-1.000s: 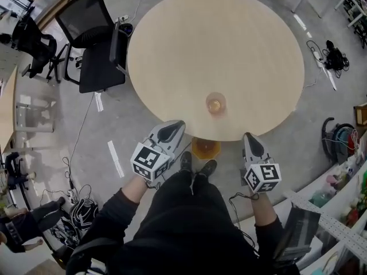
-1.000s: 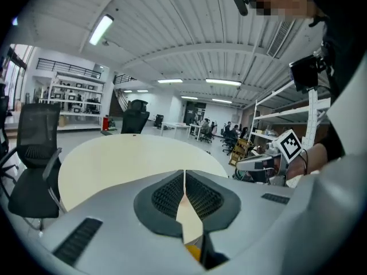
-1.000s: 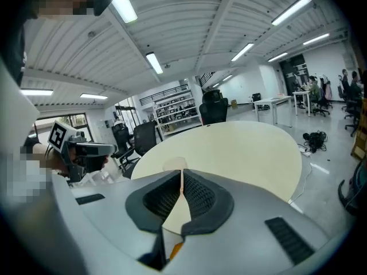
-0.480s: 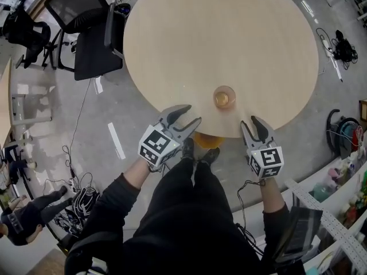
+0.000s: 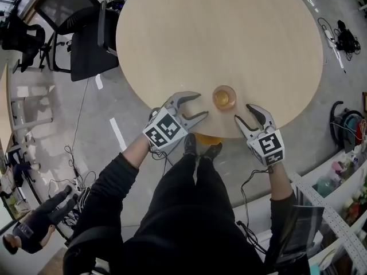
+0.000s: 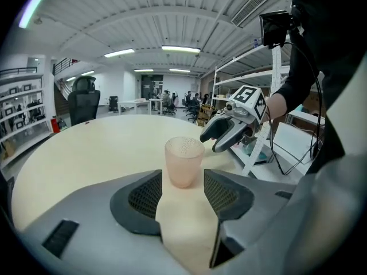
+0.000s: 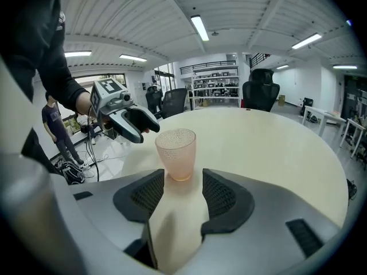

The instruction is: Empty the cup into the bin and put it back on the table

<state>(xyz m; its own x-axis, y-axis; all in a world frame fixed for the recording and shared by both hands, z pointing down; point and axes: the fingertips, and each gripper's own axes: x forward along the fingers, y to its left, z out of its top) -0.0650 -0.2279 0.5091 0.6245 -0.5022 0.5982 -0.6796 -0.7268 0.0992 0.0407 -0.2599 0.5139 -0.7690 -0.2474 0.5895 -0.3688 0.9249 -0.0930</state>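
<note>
A translucent pink cup (image 5: 224, 97) stands upright near the front edge of the round wooden table (image 5: 218, 33). Something yellowish shows inside it in the head view. My left gripper (image 5: 200, 105) is just left of the cup, its jaws opening, with nothing between them. In the left gripper view the cup (image 6: 183, 162) stands just beyond the left gripper (image 6: 182, 183) tips. My right gripper (image 5: 243, 113) is to the cup's right, its jaws also opening and empty. The right gripper (image 7: 182, 183) points at the cup (image 7: 176, 153). An orange bin (image 5: 207, 138) shows partly under the table edge.
A black office chair (image 5: 86, 39) stands left of the table. Cables (image 5: 74, 182) lie on the floor to the left. Shelving (image 5: 338, 193) runs along the right. A person (image 5: 28, 234) stands at the lower left. My legs are beside the bin.
Both grippers have moved forward from below the table edge onto the table, either side of the cup. Their jaws have gone from shut to open.
</note>
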